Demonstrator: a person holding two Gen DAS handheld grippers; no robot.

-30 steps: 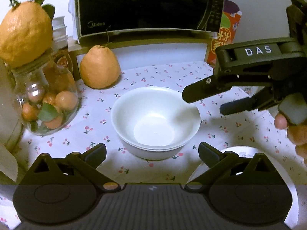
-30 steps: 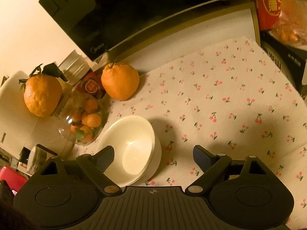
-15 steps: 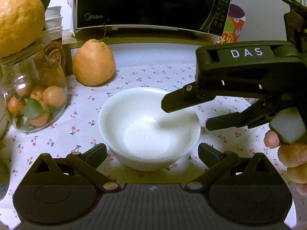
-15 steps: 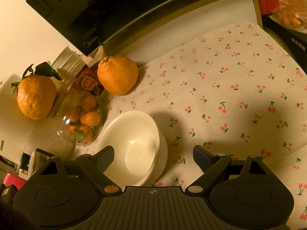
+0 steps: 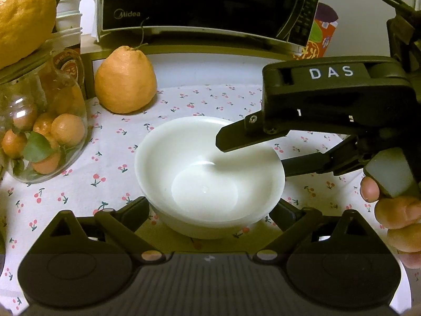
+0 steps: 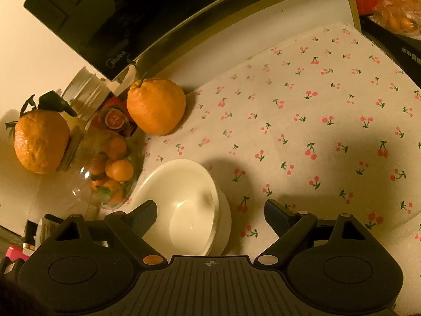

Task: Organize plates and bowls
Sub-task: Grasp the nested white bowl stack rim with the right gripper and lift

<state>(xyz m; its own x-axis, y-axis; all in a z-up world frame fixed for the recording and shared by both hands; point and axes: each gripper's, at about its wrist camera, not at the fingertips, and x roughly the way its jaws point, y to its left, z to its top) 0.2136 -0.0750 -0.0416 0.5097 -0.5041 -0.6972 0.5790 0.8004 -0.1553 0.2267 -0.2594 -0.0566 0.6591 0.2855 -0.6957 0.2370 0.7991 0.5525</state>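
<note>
Both grippers' jaws gape empty around the stacked bowls (image 5: 209, 176), whose lower bowl is mostly hidden.

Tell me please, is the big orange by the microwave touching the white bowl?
Apart. In the left wrist view, a strip of cherry-print cloth shows between the orange and the bowl; the right wrist view shows the same gap.
</note>
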